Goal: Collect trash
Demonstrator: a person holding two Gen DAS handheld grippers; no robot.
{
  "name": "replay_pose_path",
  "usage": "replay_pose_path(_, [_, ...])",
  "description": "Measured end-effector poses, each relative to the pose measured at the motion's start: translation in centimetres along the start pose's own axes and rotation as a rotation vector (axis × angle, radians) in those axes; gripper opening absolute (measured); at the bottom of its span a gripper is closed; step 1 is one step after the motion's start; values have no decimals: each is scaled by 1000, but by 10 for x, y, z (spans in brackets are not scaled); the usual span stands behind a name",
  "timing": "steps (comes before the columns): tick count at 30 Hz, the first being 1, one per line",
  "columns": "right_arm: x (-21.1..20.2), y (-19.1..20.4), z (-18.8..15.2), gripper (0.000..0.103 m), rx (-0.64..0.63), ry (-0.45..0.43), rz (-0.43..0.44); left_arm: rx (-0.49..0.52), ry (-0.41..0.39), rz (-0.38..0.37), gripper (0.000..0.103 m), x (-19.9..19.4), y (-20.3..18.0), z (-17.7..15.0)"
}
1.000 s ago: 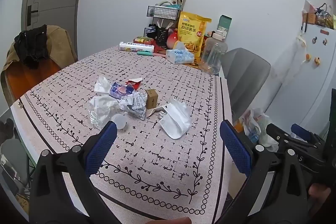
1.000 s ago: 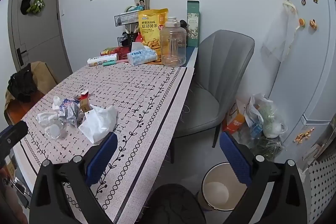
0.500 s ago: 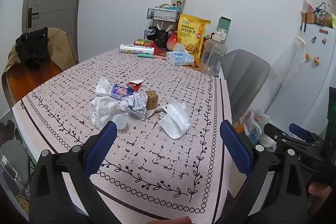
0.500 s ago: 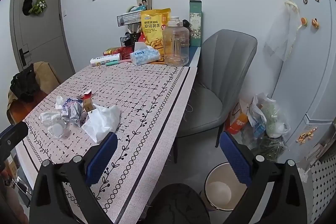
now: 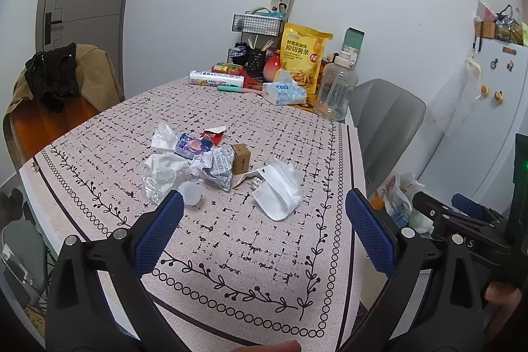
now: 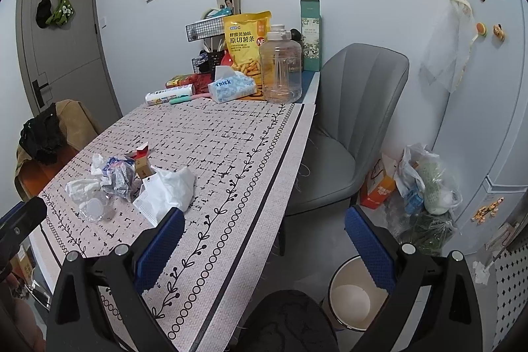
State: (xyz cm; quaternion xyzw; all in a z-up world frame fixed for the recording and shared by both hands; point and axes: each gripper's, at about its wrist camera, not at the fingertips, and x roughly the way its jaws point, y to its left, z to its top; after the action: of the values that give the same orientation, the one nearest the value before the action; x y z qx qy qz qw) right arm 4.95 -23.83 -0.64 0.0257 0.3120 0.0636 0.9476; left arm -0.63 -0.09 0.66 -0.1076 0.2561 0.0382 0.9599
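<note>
A pile of trash lies on the patterned tablecloth (image 5: 264,253): a white face mask (image 5: 280,190), a small brown box (image 5: 241,158), crumpled printed paper (image 5: 214,169), white tissue (image 5: 163,167), a clear plastic cup (image 5: 189,193), a blue wrapper (image 5: 191,144) and a red carton scrap (image 5: 214,134). My left gripper (image 5: 264,230) is open and empty, hovering over the table's near edge, short of the pile. My right gripper (image 6: 264,240) is open and empty, over the table's right edge; the mask (image 6: 168,190) lies just left of it. A white bin (image 6: 353,296) stands on the floor below it.
At the table's far end stand a tissue pack (image 5: 283,91), a yellow snack bag (image 5: 302,53), a clear jug (image 5: 336,88) and a wire rack (image 5: 257,25). A grey chair (image 6: 349,121) is on the right, bagged items (image 6: 425,183) by the fridge (image 6: 488,88), a draped chair (image 5: 62,88) on the left.
Both grippers have drifted slightly and the views shifted a little toward the table. Both stay open and empty, and the trash has not moved.
</note>
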Motion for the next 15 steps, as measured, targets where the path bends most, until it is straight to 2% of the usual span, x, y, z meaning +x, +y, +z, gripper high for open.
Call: replay_pose_path(15, [3,6,-2,95,-18,-1,4,0,-4,9,97,4,2,-6])
